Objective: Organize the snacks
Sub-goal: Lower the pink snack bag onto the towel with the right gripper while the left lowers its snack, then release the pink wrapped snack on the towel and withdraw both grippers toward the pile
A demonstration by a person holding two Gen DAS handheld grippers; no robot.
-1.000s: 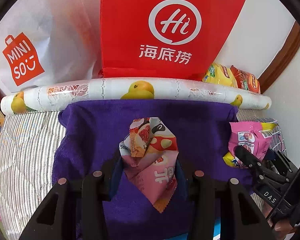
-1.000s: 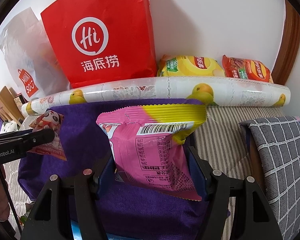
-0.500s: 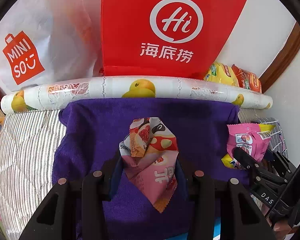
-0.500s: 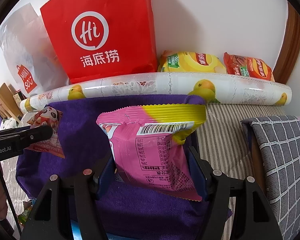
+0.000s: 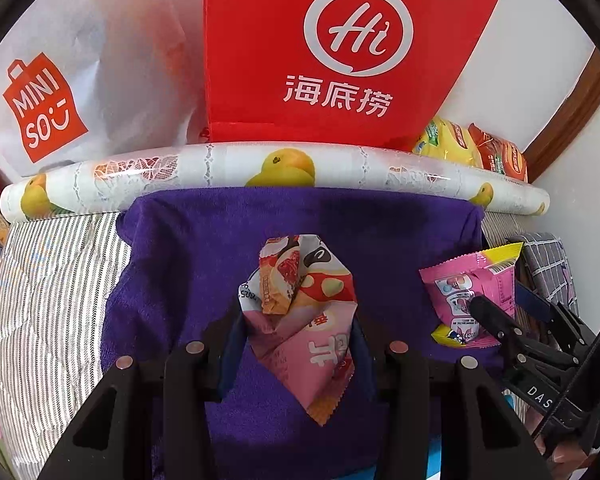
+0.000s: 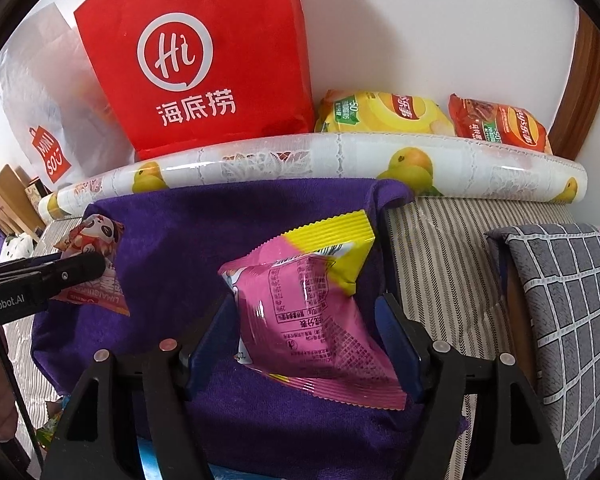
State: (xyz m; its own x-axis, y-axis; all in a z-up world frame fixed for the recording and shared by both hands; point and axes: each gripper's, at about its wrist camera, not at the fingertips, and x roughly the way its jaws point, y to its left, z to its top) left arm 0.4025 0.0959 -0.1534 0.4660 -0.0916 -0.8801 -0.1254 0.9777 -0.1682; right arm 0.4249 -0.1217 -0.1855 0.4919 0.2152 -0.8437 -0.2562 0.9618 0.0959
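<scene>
My left gripper (image 5: 298, 320) is shut on a crumpled pink snack packet with a panda print (image 5: 304, 320) and holds it over the purple towel (image 5: 188, 264). It shows at the left of the right wrist view (image 6: 94, 256). My right gripper (image 6: 308, 312) has its jaws wide, and a pink and yellow snack bag (image 6: 308, 304) sits tilted between them, touching the left finger and apart from the right one. This bag shows at the right of the left wrist view (image 5: 474, 296). A red paper bag (image 5: 340, 48) stands behind the towel.
A rolled fruit-print mat (image 5: 260, 172) lies along the towel's far edge. A white Miniso bag (image 5: 60, 92) stands left of the red bag. Yellow (image 6: 380, 114) and red (image 6: 500, 124) chip bags lie by the wall. A grey checked cushion (image 6: 568, 300) is at right.
My right gripper's jaws have spread and the pink and yellow bag has tilted and sagged between them. The left gripper still holds its packet in place.
</scene>
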